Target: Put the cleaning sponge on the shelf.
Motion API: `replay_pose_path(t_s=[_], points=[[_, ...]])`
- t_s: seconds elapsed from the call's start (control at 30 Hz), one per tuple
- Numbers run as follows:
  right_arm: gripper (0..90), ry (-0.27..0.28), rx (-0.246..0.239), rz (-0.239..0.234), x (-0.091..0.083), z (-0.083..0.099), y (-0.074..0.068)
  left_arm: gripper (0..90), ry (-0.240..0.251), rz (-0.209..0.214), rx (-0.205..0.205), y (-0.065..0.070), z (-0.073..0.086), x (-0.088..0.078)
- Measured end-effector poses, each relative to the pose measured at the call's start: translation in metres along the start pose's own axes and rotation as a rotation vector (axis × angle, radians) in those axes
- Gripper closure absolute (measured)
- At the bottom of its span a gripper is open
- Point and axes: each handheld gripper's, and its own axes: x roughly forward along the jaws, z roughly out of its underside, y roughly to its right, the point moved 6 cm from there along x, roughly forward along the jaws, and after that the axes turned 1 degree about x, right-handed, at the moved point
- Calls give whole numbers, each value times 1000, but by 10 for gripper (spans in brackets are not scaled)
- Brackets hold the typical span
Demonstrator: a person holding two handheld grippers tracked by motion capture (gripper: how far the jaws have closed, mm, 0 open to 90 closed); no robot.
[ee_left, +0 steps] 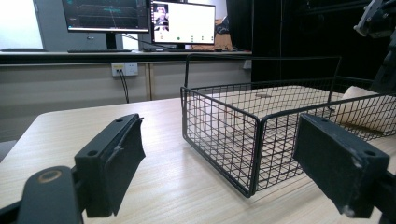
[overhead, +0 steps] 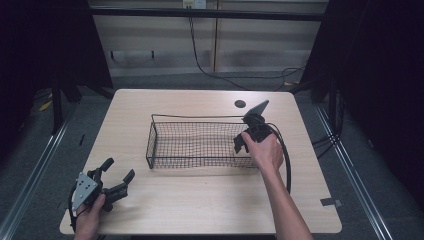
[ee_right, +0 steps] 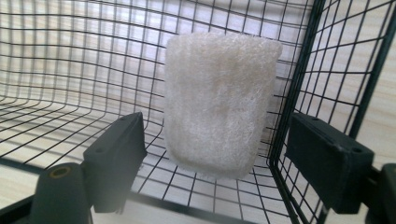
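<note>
A pale wood-grain counter (overhead: pixel 200 200) stands in a dim room, black curtains hanging on both sides and grey floor around it. Behind it runs a light panelled wall with a socket and a black cable (overhead: pixel 200 55) trailing down to the floor. In the left claw view two lit monitors (ee_left: pixel 140 18) sit on a shelf along that wall. A small dark round spot (overhead: pixel 240 104) marks the counter near its far edge, and a bit of grey tape (overhead: pixel 330 202) sticks out at the near right corner.

A black wire basket (overhead: pixel 165 150) sits mid-counter, long side across. The right claw (overhead: pixel 242 143) is at the basket's right end, held by a hand from above, a thick cable looping back from it. In its own view the jaws stand apart, one inside the basket and one outside its end wall, and between them, a little beyond the pads, a white foam piece (ee_right: pixel 217 102) rests upright in the basket against that wall; the pads do not press on it, so it is released.

The left claw (overhead: pixel 119 172) rests near the counter's near left corner, well apart from the basket, jaws wide and holding nothing.
</note>
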Motion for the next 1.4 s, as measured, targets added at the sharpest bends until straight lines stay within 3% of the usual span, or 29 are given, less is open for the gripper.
replay_pose_path(t_s=[0.27, 0.93, 1.03, 1.4], points=[[171, 46, -19, -33, -15, 2, 3, 157, 0, 0, 0, 0, 0, 0], [186, 126, -223, -210, -35, 16, -12, 157, 1, -1, -1, 0, 0, 0], [188, 139, -234, -209, -38, 19, -12, 157, 1, 0, -1, 0, 0, 0], [205, 209, -293, -276, -52, 36, -18, 157, 0, 0, 0, 0, 0, 0]])
